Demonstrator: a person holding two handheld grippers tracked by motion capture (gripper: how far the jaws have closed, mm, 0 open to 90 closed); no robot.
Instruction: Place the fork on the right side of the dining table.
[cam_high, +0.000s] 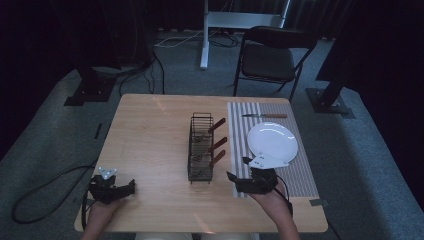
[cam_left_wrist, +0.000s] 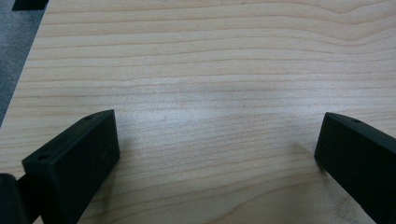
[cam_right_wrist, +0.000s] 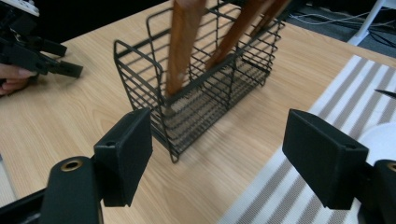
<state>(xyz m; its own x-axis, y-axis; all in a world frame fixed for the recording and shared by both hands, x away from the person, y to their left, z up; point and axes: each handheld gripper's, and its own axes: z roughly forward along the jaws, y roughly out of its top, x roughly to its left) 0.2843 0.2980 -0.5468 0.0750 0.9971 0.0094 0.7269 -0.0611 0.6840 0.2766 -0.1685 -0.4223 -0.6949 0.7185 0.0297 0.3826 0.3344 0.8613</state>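
A black wire basket (cam_high: 201, 150) (cam_right_wrist: 205, 93) stands mid-table with three wooden-handled utensils (cam_high: 216, 125) (cam_right_wrist: 184, 46) leaning in it. To its right a striped mat (cam_high: 300, 180) (cam_right_wrist: 289, 186) carries a white plate (cam_high: 272, 140) and, at the far end, a wooden-handled knife (cam_high: 265, 116). My right gripper (cam_high: 238, 168) (cam_right_wrist: 217, 140) hovers at the mat's near left corner, open and empty, facing the basket's near end. At the front left my left gripper (cam_high: 131, 187) (cam_left_wrist: 217, 135) is open over bare wood; the right gripper view also catches that left gripper (cam_right_wrist: 67, 58) far off.
The wooden table (cam_high: 150, 130) has bare room left of the basket. Beyond the far edge stand a black folding chair (cam_high: 270, 57) and a white stand leg (cam_high: 205, 35). Cables (cam_high: 45, 190) trail on the grey carpet at the left.
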